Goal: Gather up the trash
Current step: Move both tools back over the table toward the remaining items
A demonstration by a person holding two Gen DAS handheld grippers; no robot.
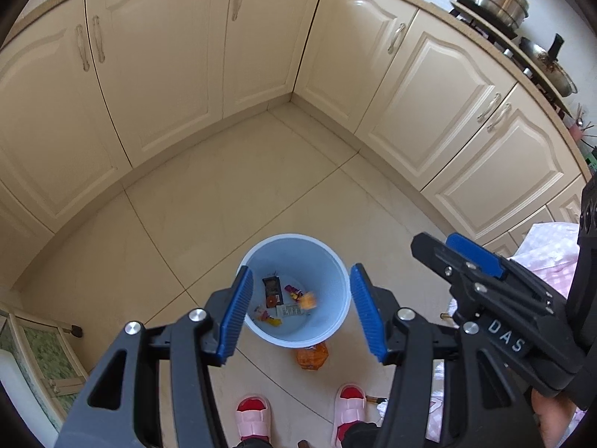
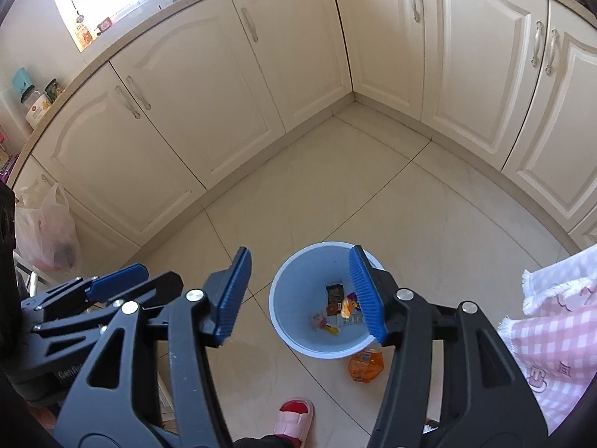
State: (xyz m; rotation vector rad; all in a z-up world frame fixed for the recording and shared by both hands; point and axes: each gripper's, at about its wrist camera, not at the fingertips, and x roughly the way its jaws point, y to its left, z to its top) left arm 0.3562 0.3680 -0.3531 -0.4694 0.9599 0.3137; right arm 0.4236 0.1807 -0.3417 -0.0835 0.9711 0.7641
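Blue bin (image 1: 337, 261) on the floor (image 1: 224, 201) near the cabinet corner, wrappers (image 1: 274, 291) lying inside, orange scrap (image 2: 345, 307) blurred above them, orange packet (image 1: 312, 357) touching the bin's near side, left gripper (image 1: 300, 313) and right gripper (image 2: 298, 295) above, fingers apart, nothing held.

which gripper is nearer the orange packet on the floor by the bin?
Hard to call; the left, narrowly. In its own view the left gripper hangs open straight over the blue bin, the orange packet just below. The right gripper, open, sits off to the packet's left.
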